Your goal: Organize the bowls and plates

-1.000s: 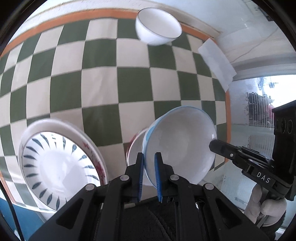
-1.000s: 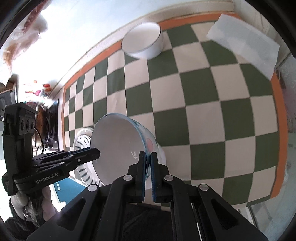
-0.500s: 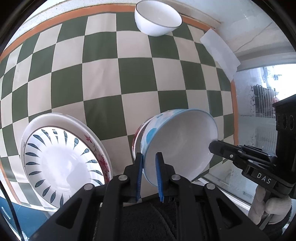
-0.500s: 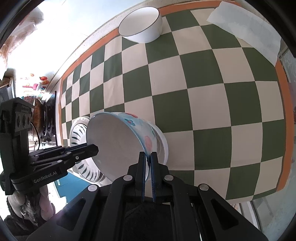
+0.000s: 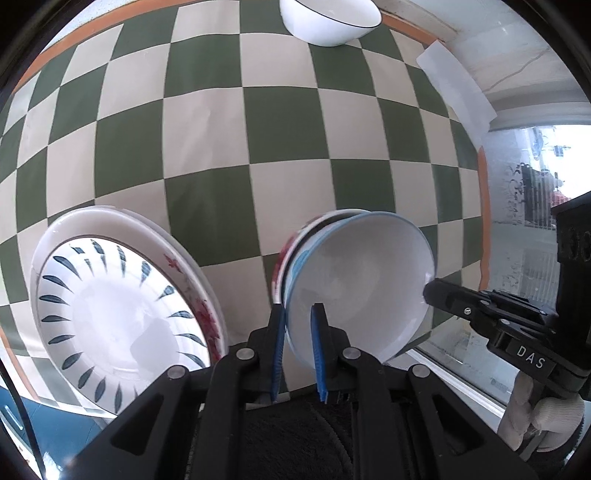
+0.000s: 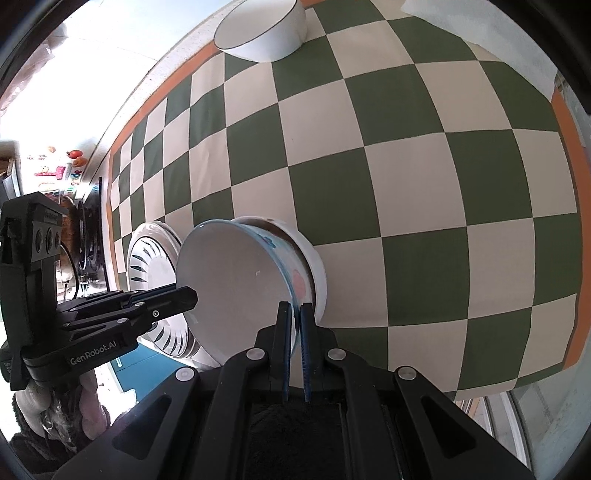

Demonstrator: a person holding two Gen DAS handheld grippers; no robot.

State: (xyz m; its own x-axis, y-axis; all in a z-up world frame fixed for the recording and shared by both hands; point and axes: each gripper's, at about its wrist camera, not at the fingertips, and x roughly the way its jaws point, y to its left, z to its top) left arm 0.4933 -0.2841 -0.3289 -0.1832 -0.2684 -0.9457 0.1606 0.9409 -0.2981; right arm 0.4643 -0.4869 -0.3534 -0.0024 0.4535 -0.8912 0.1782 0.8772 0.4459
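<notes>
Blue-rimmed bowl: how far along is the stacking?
Done: blue-leaf plate sits stacked on the red-flowered plate. In hand: both grippers, left and right, grip the blue-rimmed bowl, nesting into the red-patterned bowl. Left: white black-rimmed bowl stands apart.

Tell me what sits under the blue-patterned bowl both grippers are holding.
Under the blue-patterned bowl sits a white bowl with red markings; only its rim and side show. Its inside is covered.

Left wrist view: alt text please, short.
Both tools, left and right, grip opposite rims of a white blue-patterned bowl tilted over another bowl on a green-checked tablecloth. Stacked plates sit left, a plain white bowl far.
</notes>
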